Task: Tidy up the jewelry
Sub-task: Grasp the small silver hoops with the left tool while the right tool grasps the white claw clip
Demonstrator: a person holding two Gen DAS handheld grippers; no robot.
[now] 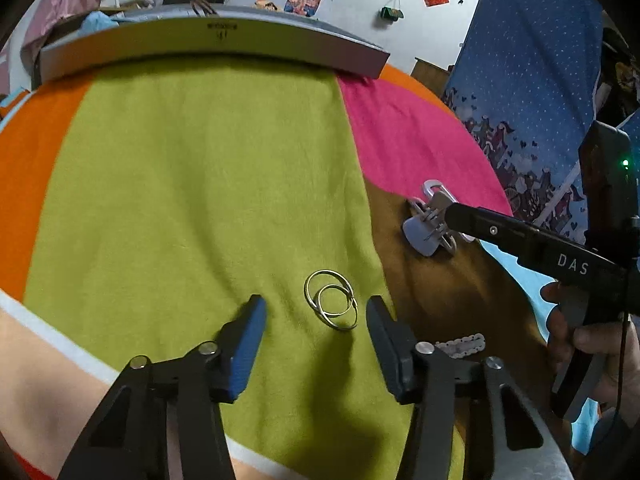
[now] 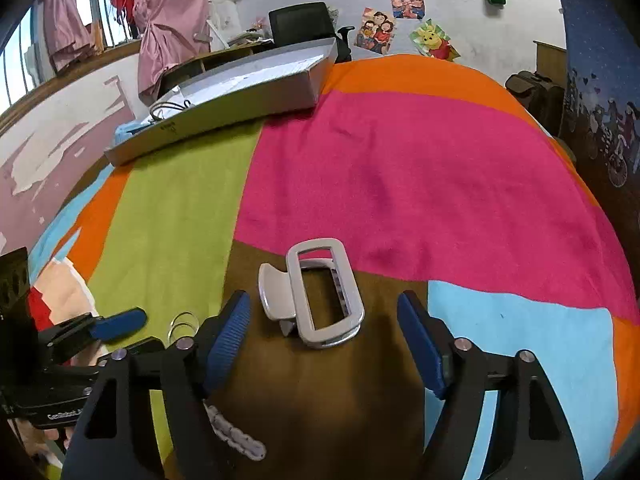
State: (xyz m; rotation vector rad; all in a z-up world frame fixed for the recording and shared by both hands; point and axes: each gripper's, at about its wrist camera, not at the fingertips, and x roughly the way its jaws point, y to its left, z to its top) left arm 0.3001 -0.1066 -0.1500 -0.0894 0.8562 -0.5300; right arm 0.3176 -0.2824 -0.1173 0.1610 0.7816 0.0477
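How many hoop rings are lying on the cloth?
2. The hoops overlap on the green patch, between the open fingers of the left gripper: the larger farther from the camera, the smaller nearer. More could be hidden in the tray.

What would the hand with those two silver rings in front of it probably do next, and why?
Probably lower and close. The left gripper is open, the hoop earrings lie untouched on the green cloth between its fingers, and the gray box waits farther back.
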